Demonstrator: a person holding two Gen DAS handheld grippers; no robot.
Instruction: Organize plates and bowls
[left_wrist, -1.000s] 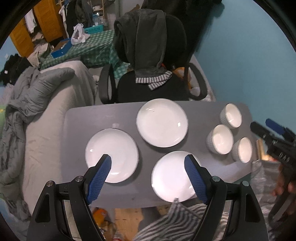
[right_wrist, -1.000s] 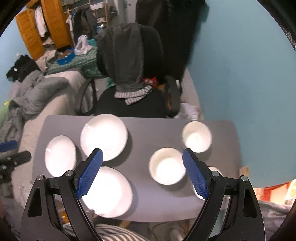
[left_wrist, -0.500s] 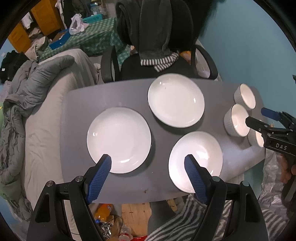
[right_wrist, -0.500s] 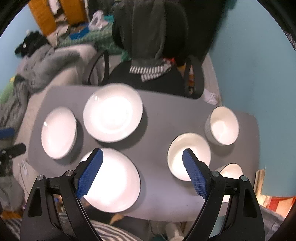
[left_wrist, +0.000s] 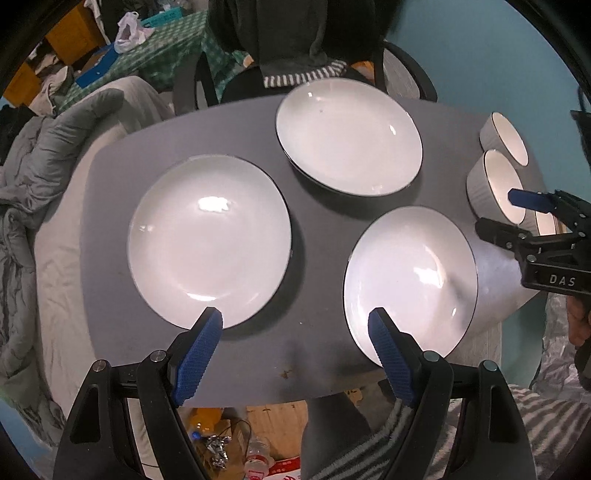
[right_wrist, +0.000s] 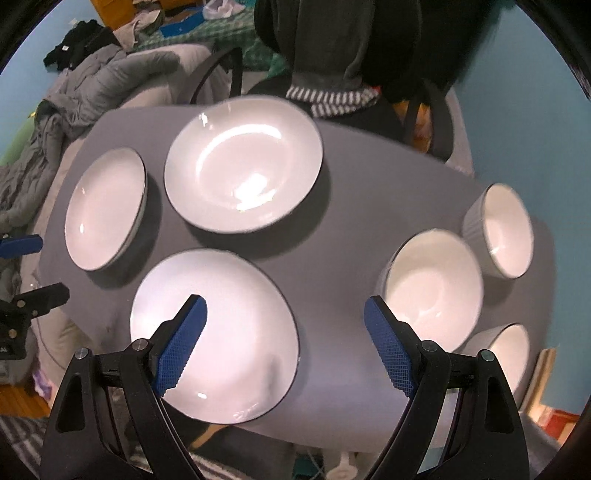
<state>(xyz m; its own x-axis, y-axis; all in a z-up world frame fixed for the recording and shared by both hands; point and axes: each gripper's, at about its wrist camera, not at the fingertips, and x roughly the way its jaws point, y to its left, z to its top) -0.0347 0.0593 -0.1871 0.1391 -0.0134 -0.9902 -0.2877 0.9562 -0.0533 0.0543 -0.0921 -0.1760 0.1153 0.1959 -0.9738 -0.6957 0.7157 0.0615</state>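
Both grippers have dropped closer to the grey table (left_wrist: 325, 229) — nothing stacked yet.

Left gripper (left_wrist: 295, 354) and right gripper (right_wrist: 284, 347) gape empty; three plates (left_wrist: 210, 240) lie apart left, three bowls (right_wrist: 432, 284) right — a first pick looks near.

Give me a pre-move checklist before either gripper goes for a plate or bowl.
1. Left gripper open and empty: ok.
2. Right gripper open and empty: ok.
3. Three plates lie flat and apart, left plate, far plate, near plate: ok.
4. Three bowls upright, middle bowl, far bowl, near bowl: ok.
5. Near plate fully on the table: not ok, it overhangs the front edge.
6. Bowls empty: ok.
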